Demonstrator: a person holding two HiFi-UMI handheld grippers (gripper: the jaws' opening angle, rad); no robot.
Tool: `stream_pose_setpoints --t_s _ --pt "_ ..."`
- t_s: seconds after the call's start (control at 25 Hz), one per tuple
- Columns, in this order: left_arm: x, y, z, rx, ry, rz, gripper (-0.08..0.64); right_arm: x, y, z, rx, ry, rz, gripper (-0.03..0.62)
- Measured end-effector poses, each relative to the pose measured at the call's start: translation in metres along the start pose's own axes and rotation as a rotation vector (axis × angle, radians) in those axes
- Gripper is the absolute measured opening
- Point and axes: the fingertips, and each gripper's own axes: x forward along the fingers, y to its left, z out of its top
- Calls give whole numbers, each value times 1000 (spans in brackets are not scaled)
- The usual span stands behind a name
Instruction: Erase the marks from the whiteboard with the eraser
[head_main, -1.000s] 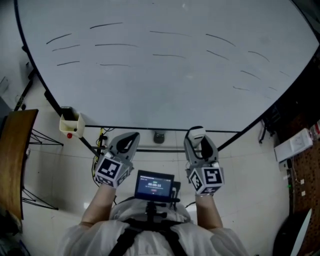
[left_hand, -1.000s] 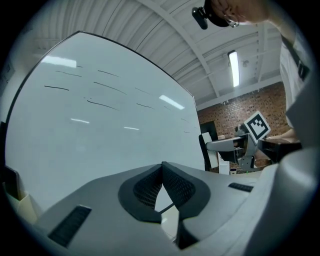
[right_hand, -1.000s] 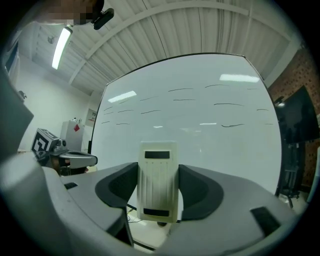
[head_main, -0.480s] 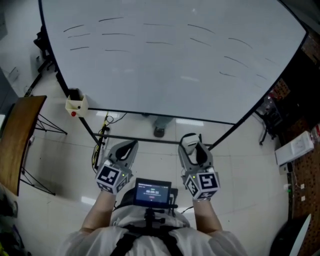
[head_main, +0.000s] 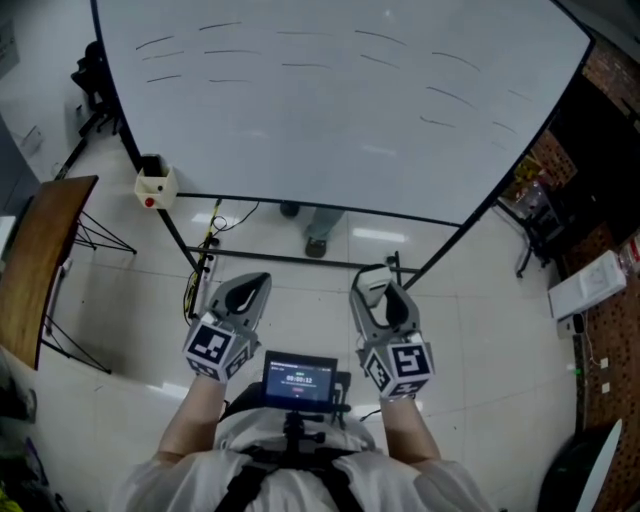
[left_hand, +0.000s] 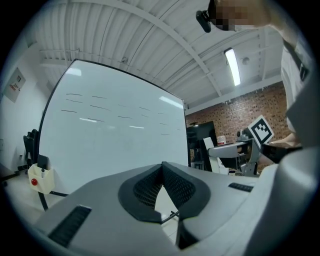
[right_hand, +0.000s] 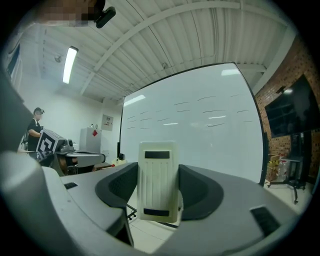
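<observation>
The whiteboard (head_main: 340, 110) stands on the floor ahead of me, with several short dark marks (head_main: 170, 42) across its upper part. My right gripper (head_main: 383, 292) is shut on a cream eraser (right_hand: 158, 182), which stands upright between the jaws and points at the whiteboard (right_hand: 200, 135). My left gripper (head_main: 252, 287) is shut with nothing in it; its ribbed pads (left_hand: 172, 185) meet at the tips. The whiteboard (left_hand: 115, 145) fills the left gripper view beyond my left gripper (left_hand: 161, 170). Both grippers are held low, well short of the board.
A yellow holder (head_main: 153, 185) with a red item hangs at the board's lower left corner. The board's stand bar and castor (head_main: 315, 247) lie between me and it. A wooden table (head_main: 35, 260) is at left, a white box (head_main: 590, 285) at right. A screen (head_main: 298, 378) sits at my chest.
The board has slid up and away in the head view as the view drew back. Both grippers sit a little lower in the frame, and their grip is the same.
</observation>
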Motion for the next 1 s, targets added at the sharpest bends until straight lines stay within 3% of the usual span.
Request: stream_pose_setpoints --t_s 0.4,0.6,1.0 --pt "-2 20 15 8 -34 -32 5 15 13 11 21 -25 1 250" --pt "-4 35 18 17 -44 -31 5 31 26 17 84 -36 17 250" --pt "-9 54 22 13 -45 -6 5 46 44 26 52 -43 41 250"
